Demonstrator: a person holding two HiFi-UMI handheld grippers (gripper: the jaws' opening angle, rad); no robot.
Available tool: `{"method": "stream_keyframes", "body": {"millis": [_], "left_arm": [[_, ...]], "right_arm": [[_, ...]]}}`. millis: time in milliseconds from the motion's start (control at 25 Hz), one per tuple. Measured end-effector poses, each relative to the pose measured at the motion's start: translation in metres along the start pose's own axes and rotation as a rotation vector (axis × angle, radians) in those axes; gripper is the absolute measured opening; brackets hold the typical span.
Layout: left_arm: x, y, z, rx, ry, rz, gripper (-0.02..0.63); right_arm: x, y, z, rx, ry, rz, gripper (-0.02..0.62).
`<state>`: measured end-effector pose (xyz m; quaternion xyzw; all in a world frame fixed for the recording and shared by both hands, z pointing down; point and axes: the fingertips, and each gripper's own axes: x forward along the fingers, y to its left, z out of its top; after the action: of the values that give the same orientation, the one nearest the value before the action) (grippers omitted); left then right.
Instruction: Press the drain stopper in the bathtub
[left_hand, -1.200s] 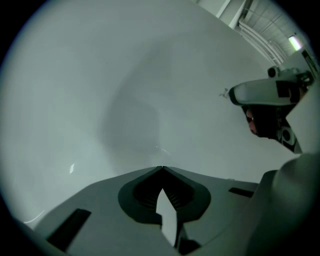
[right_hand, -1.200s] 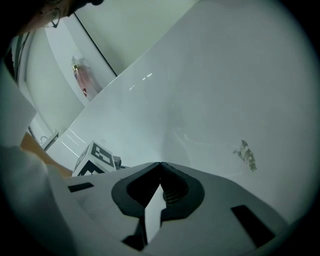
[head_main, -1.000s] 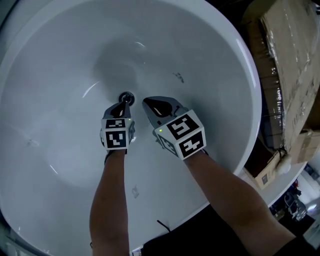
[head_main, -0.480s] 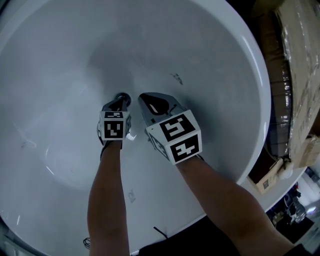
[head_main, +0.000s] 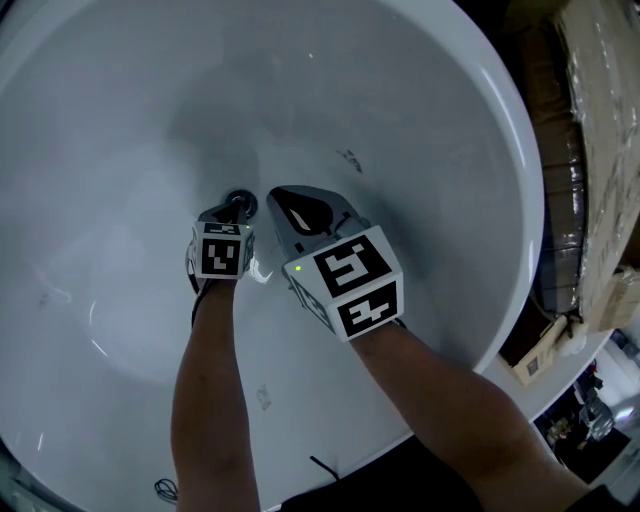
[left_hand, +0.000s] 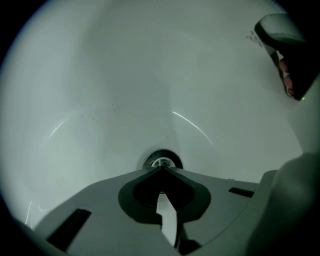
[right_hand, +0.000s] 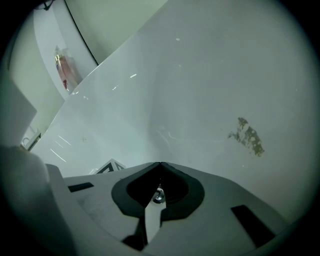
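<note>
The round metal drain stopper (head_main: 242, 202) sits in the floor of the white bathtub (head_main: 120, 120). My left gripper (head_main: 234, 211) is shut and empty, its tips right at the stopper's near edge. In the left gripper view the stopper (left_hand: 161, 161) shows just beyond the closed tips of the left gripper (left_hand: 161, 169). My right gripper (head_main: 276, 194) hangs shut just right of the drain, above the tub floor. In the right gripper view the right gripper (right_hand: 160, 164) is closed, and a small metal glint (right_hand: 159, 197) shows through the gap behind the tips.
A greenish stain (right_hand: 247, 135) marks the tub wall right of the drain, seen as a small stain (head_main: 350, 158) from above. The tub rim (head_main: 535, 210) curves along the right; cardboard boxes (head_main: 600, 140) stand outside it. A reddish bottle (right_hand: 64, 70) sits beyond the far rim.
Both grippers have shifted a little left and down in the view. The left gripper's tips now cover more of the stopper than a second ago.
</note>
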<state>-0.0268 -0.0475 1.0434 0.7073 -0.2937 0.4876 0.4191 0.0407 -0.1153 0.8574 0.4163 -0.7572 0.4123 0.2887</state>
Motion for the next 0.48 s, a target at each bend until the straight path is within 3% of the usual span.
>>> {"method": "stream_keyframes", "body": {"millis": [240, 480], "left_arm": [[0.0048, -0.0010, -0.0001, 0.100, 0.058, 0.069, 0.012], [0.0059, 0.0003, 0.0004, 0.056, 0.047, 0.051, 0.012]], "right_arm": [[0.0010, -0.0028, -0.0037, 0.008, 0.010, -0.008, 0.014], [0.0021, 0.0005, -0.0019, 0.021, 0.005, 0.011, 0.014]]}}
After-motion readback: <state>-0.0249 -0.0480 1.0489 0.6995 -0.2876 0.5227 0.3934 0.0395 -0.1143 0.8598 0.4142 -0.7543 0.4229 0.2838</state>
